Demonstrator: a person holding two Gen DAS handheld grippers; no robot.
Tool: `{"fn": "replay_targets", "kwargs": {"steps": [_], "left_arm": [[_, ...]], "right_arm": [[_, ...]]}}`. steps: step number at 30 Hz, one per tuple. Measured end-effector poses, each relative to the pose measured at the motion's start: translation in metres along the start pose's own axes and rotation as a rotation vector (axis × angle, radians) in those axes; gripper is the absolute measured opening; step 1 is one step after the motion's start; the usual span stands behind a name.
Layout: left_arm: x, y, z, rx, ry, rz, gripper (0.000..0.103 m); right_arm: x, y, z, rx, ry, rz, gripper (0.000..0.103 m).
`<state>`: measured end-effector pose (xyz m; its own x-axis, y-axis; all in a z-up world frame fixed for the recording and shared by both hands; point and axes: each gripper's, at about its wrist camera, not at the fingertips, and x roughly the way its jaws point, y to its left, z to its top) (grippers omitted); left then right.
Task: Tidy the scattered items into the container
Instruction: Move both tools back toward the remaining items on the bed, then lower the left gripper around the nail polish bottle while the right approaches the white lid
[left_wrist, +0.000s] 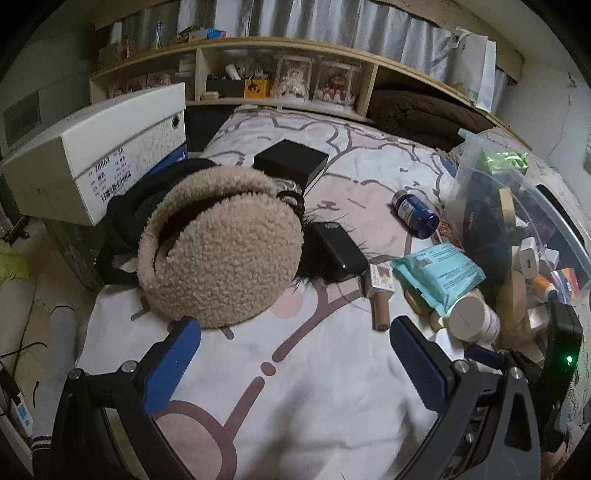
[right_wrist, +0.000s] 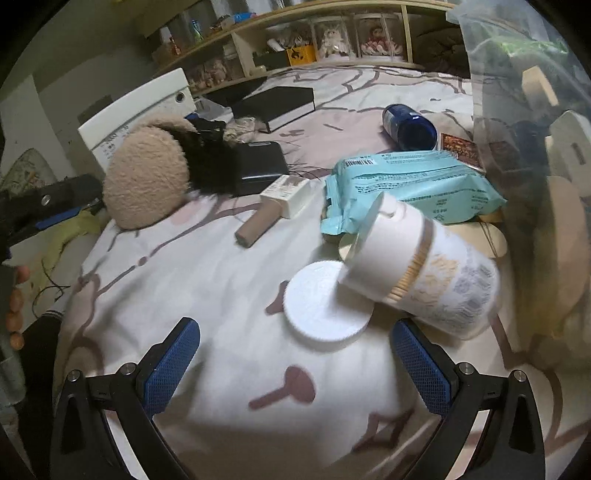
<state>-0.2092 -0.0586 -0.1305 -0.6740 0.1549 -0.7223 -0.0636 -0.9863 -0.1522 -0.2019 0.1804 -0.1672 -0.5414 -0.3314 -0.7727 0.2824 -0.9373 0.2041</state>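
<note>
Scattered items lie on the bed (right_wrist: 207, 280) beside the clear container (left_wrist: 554, 221), so the right hand-held gripper (right_wrist: 295, 362), jaws wide and empty like the left hand-held gripper (left_wrist: 295, 354), should straddle the white lid (right_wrist: 325, 306) squarely before closing.

The bedsheet (left_wrist: 314, 369) was white with a mauve line pattern. The fleece hat (left_wrist: 221, 251) was beige, the wipes packet (right_wrist: 417, 184) teal, the bottle (left_wrist: 415, 213) dark blue, the gripper pads (right_wrist: 171, 369) blue mesh.
</note>
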Motion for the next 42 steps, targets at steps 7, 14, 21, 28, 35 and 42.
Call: {"fn": "replay_targets", "kwargs": {"steps": [7, 14, 21, 28, 35, 42], "left_arm": [[0.018, 0.007, 0.003, -0.088, 0.056, -0.083, 0.101], [0.028, -0.004, 0.011, -0.098, 0.055, -0.169, 0.083], [0.053, -0.03, 0.01, -0.006, 0.093, -0.221, 0.058], [0.083, -0.053, 0.001, 0.063, 0.174, -0.283, 0.037], [0.103, -0.065, -0.007, 0.089, 0.218, -0.273, 0.034], [0.106, -0.061, -0.008, 0.09, 0.202, -0.253, 0.016]], "right_arm": [[0.018, 0.002, 0.012, -0.05, 0.012, 0.057, 0.103], [0.014, 0.031, 0.006, -0.16, 0.042, 0.185, 0.103], [0.01, 0.054, -0.004, -0.193, 0.111, 0.263, 0.103], [0.008, 0.051, -0.013, -0.171, 0.126, 0.237, 0.103], [0.004, 0.049, -0.024, -0.187, 0.106, 0.186, 0.103], [0.005, 0.035, -0.018, -0.072, 0.09, 0.232, 0.103]]}}
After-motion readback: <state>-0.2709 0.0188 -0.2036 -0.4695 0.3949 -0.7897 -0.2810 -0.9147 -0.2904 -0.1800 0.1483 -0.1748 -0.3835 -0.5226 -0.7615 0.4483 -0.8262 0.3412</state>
